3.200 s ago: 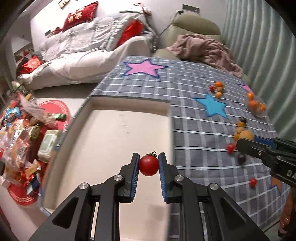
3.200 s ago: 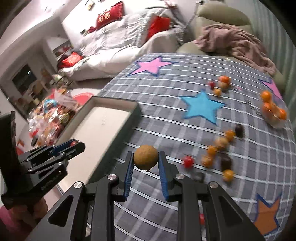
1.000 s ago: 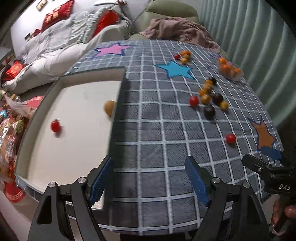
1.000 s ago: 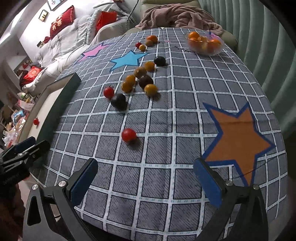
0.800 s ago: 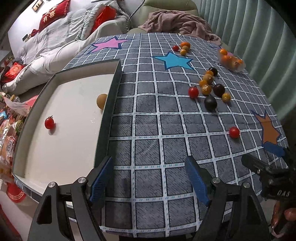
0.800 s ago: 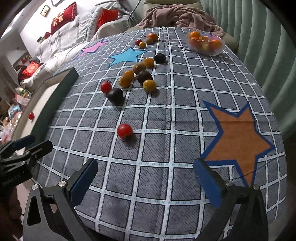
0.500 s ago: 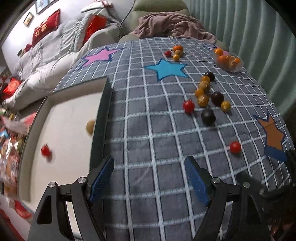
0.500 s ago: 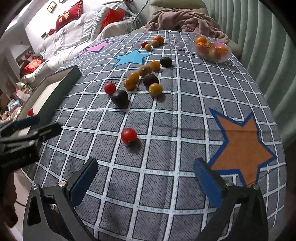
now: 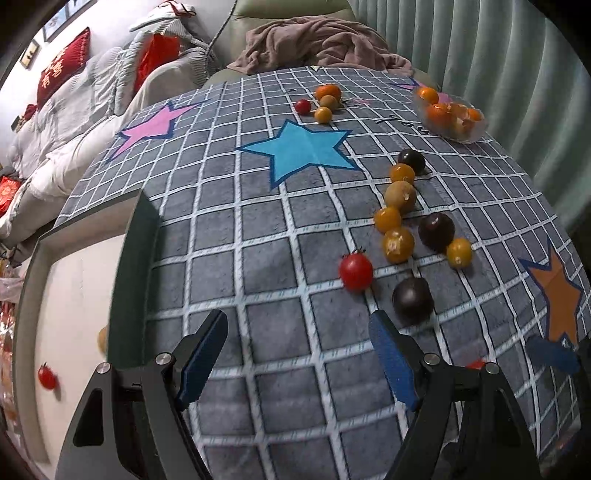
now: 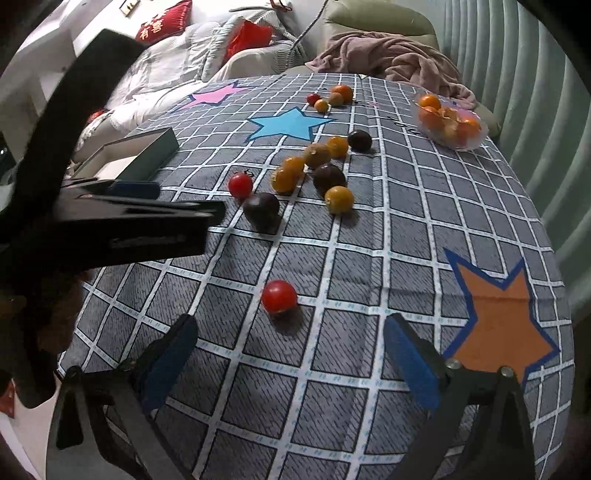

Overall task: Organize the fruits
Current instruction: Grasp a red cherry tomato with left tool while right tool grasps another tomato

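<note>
Right wrist view: red tomato (image 10: 279, 296) lies just ahead, left of centre between wide-spread, empty right gripper (image 10: 291, 354); left gripper (image 9: 299, 354) likewise spread, farther off.

Table under grey checked cloth (image 9: 280, 229) with pink, blue, orange stars. Pale green pleated curtain (image 9: 517, 74) along right side. Olive armchair (image 10: 376, 18) behind table, pinkish-brown blanket (image 9: 321, 44) heaped on it. Sofa (image 9: 74, 122) at left under white-grey quilts, red cushions (image 9: 62, 74) on top. White wall behind, framed pictures (image 10: 129, 7). Light dim, indoor.
</note>
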`<action>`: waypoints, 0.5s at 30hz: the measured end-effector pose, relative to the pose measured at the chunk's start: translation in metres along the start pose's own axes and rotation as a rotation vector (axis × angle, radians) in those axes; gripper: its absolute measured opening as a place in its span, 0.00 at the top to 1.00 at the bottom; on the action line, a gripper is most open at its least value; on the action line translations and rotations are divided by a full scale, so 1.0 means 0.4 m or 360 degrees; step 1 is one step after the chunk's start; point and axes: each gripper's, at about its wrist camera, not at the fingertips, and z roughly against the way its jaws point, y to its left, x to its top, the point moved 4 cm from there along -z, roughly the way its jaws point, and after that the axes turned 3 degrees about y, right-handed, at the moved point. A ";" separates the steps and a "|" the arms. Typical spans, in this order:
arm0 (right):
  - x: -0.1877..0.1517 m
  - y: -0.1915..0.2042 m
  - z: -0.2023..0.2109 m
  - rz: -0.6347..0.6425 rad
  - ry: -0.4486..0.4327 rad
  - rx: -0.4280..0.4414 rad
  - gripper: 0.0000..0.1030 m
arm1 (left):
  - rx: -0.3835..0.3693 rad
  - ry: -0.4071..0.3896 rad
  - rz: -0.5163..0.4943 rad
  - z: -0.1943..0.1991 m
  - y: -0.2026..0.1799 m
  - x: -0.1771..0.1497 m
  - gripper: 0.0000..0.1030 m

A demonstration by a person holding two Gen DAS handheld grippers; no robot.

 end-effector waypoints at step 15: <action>0.032 0.008 -0.013 0.0000 -0.0024 0.0008 0.66 | -0.0072 0.0005 0.0073 -0.035 -0.009 0.045 0.42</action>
